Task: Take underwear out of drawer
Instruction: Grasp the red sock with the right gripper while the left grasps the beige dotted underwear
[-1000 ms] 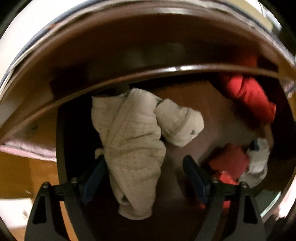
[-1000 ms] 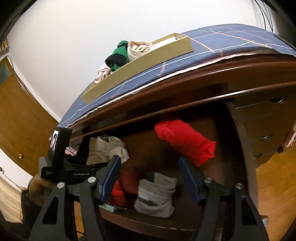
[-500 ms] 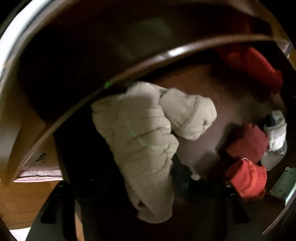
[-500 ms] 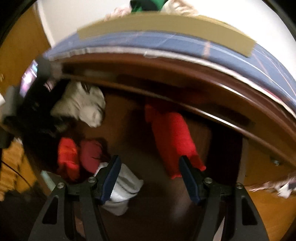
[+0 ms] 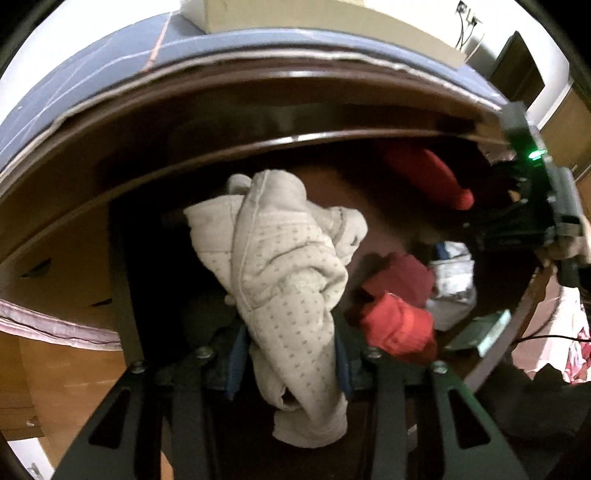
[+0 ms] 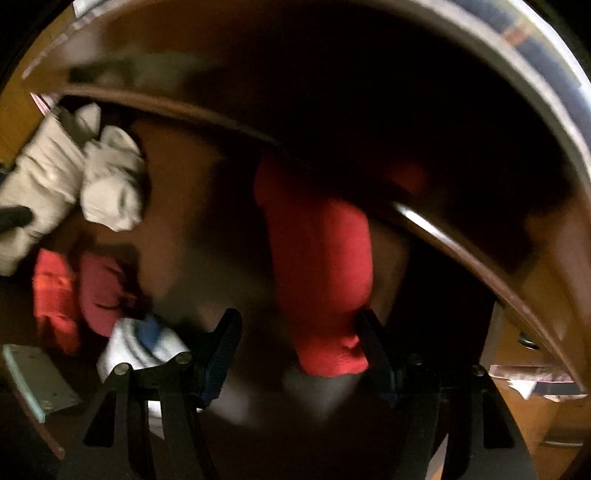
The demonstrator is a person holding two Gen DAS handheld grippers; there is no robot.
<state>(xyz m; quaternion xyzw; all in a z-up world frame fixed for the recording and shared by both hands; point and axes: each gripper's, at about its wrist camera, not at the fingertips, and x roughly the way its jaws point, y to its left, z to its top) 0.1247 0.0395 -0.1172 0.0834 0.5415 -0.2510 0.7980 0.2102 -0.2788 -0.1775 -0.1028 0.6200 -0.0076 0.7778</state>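
Note:
The cream dotted underwear [image 5: 280, 266] hangs bunched between the blue pads of my left gripper [image 5: 288, 332]. Its jaws are closing and press the cloth from both sides, over the left end of the open drawer [image 5: 376, 236]. In the right wrist view my right gripper [image 6: 297, 321] points down into the drawer over a red rolled underwear [image 6: 317, 258]. Its jaws are closing too. The right pad touches the roll, and the left pad stands apart from it. The picture there is blurred. The cream underwear [image 6: 44, 173] also shows at the far left of that view.
A bright red piece [image 5: 399, 325], a maroon piece [image 5: 399, 273] and a white garment [image 5: 454, 284] lie near the drawer's front. A white roll [image 6: 110, 184] lies beside the cream piece. The dresser's edge overhangs the drawer's back. A cardboard box [image 5: 295, 14] sits on the blue checked cloth [image 5: 110, 74].
My left jaws went from wide open to pinching the cream underwear and drew it up and back. My right gripper tipped down into the drawer, came over the red roll, and its jaws narrowed.

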